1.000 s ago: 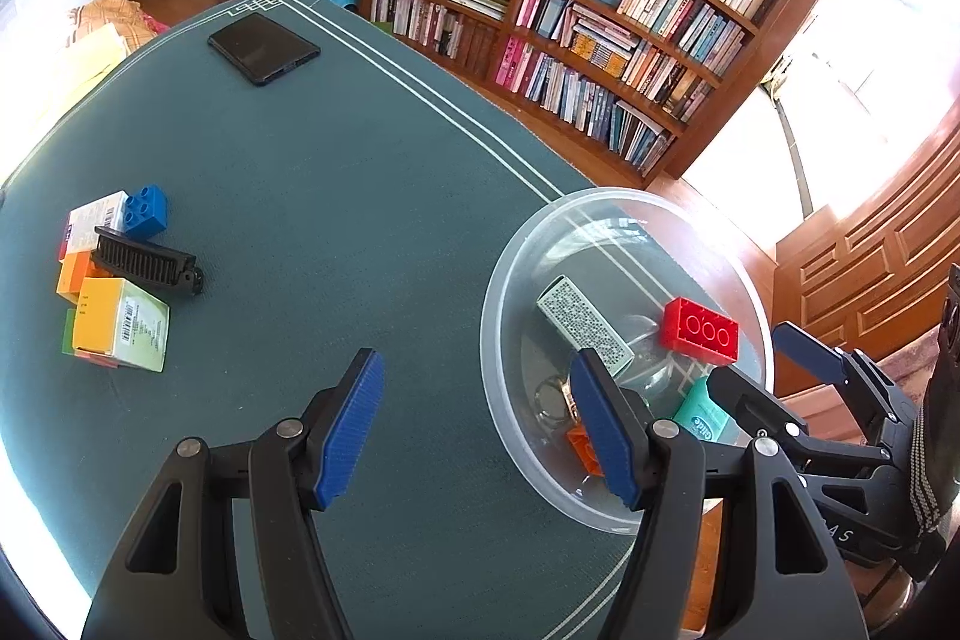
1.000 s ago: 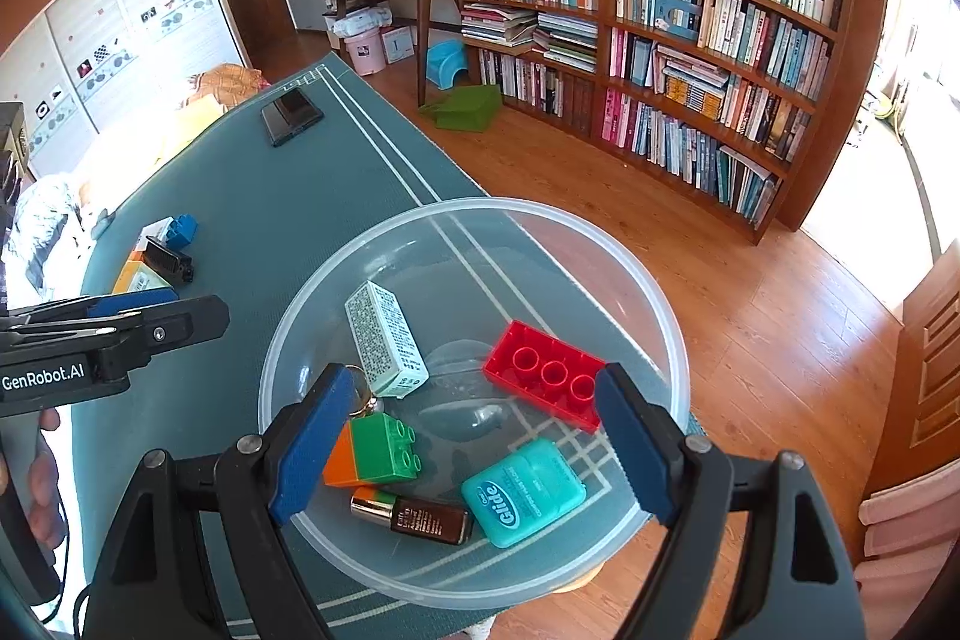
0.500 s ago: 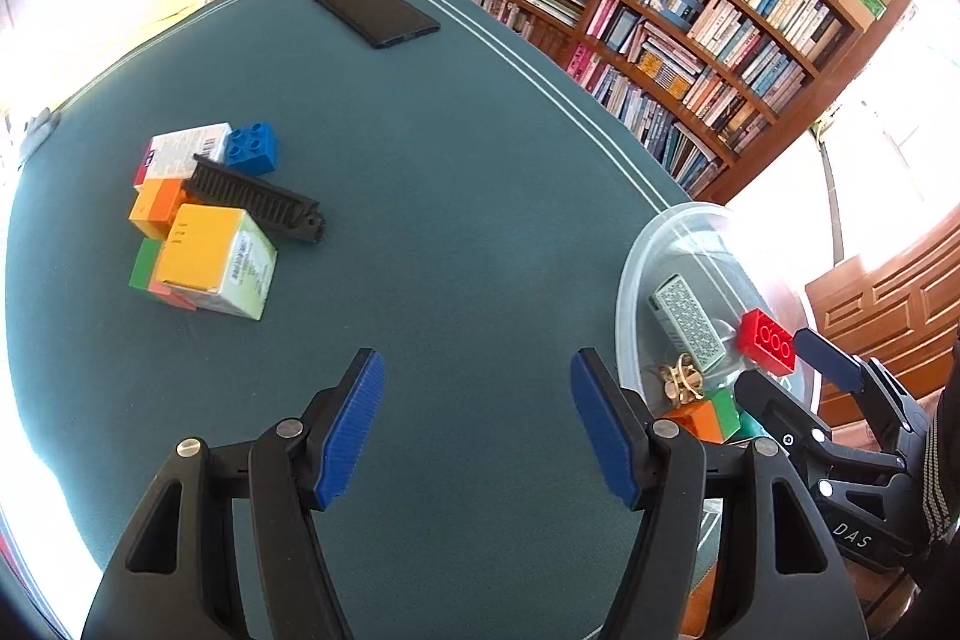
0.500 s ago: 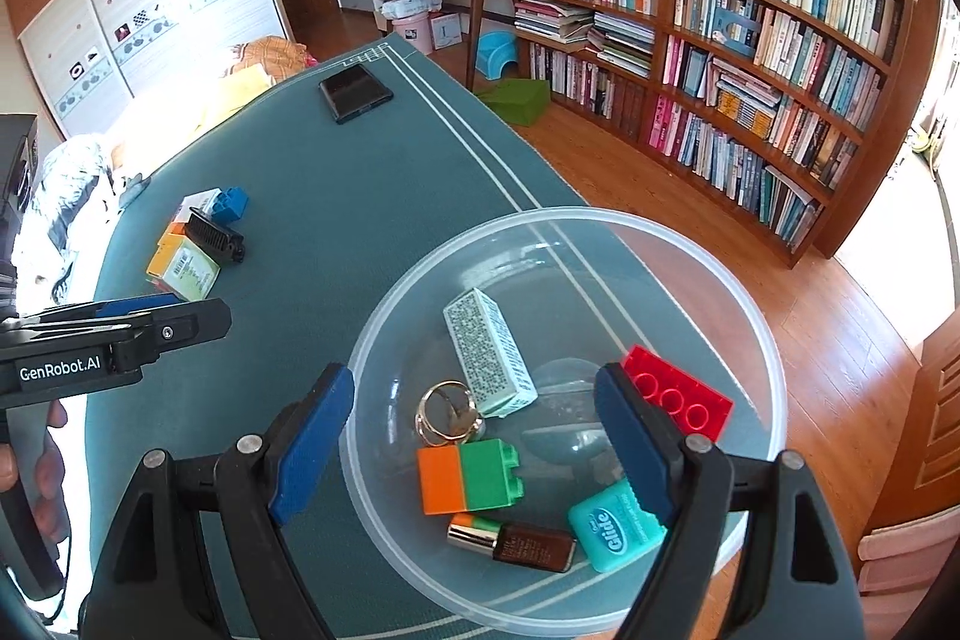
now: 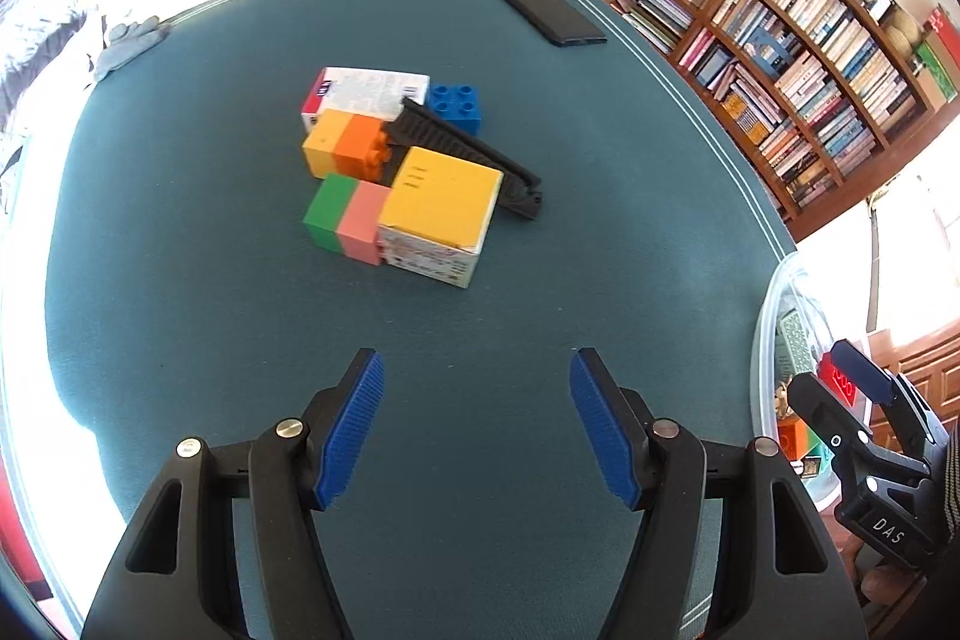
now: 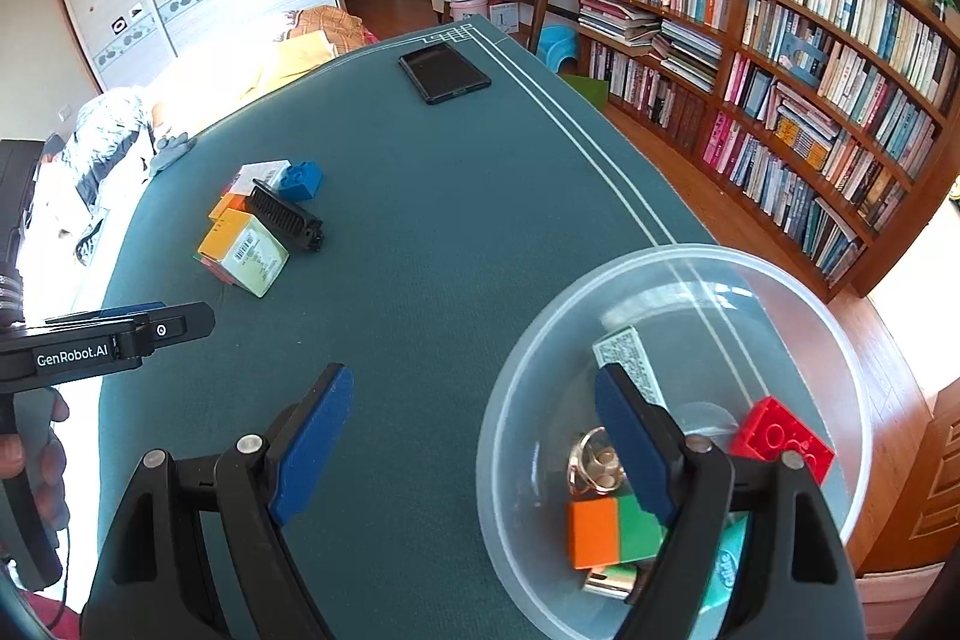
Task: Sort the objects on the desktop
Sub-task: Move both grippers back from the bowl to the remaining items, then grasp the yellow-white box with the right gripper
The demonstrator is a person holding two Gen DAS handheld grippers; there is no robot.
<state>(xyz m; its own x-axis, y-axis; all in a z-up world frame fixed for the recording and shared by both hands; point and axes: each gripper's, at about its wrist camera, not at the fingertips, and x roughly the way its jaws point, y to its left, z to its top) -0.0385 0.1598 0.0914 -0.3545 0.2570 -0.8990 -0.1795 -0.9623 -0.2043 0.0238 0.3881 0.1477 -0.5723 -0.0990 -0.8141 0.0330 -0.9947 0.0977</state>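
Note:
My left gripper (image 5: pixel 477 424) is open and empty above the green tabletop, facing a pile of objects: a yellow box (image 5: pixel 441 211), a green-pink block (image 5: pixel 348 220), a yellow-orange block (image 5: pixel 348 151), a black comb-like bar (image 5: pixel 468 157), a blue brick (image 5: pixel 456 106) and a white box (image 5: pixel 366 91). My right gripper (image 6: pixel 474 439) is open and empty over the near left rim of a clear bowl (image 6: pixel 798 280). The bowl holds a red brick (image 6: pixel 780 436), an orange-green block (image 6: pixel 612 529), a patterned box (image 6: pixel 627 358), a ring and a teal case.
A black phone (image 5: pixel 540 7) lies at the far end of the table. A grey glove (image 5: pixel 129 43) lies at the far left edge. The table's right edge (image 5: pixel 720 130) drops to a wooden floor and bookshelves (image 6: pixel 810 58). The bowl sits at that right edge.
My left gripper has swung left from the bowl toward the pile, which now sits centred ahead. My right gripper has shifted left, off the bowl's centre to its left rim.

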